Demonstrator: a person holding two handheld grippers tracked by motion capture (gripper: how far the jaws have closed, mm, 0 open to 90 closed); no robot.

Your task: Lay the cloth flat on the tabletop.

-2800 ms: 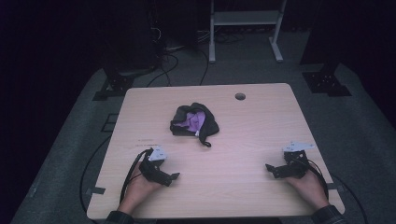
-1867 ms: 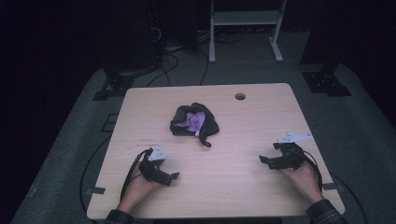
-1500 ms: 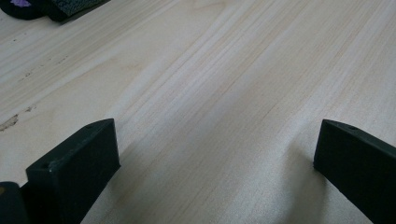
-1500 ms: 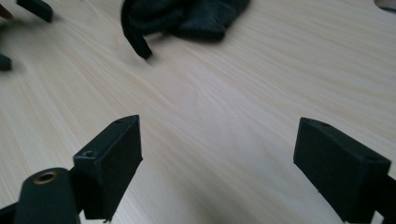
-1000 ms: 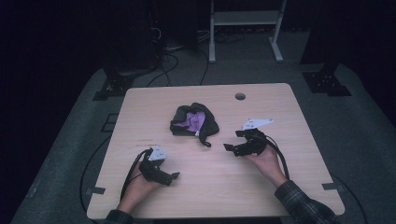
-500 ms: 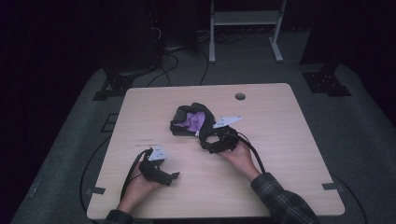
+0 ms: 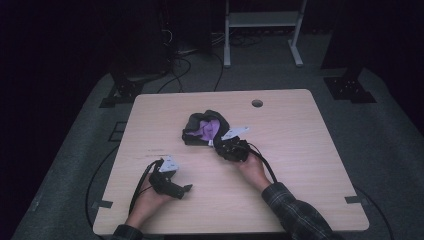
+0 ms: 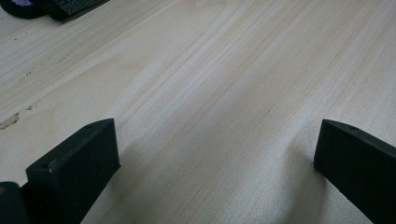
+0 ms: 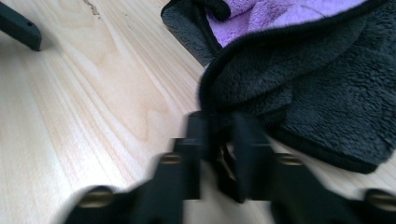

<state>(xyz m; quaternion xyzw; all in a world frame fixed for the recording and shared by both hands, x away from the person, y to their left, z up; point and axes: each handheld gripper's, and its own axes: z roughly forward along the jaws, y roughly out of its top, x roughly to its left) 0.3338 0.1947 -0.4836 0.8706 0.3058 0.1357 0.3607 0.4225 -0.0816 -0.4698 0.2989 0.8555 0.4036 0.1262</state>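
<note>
High view overhead, facing forward; gripper views close, apparently sharing table (image 7: 300,150).

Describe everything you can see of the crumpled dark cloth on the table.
The crumpled dark grey fleece cloth with a purple inner face lies bunched in a heap near the middle of the light wooden table. Its pile looks soft and fuzzy, and a black stitched hem runs along the edges. Folds turn the purple side upward at the centre. The right gripper has its jaws nearly closed around the cloth's near edge.

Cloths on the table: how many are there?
1. A dark grey cloth with a purple inner side lies crumpled at the table's middle; the right hand-held gripper is at its near edge.
</note>
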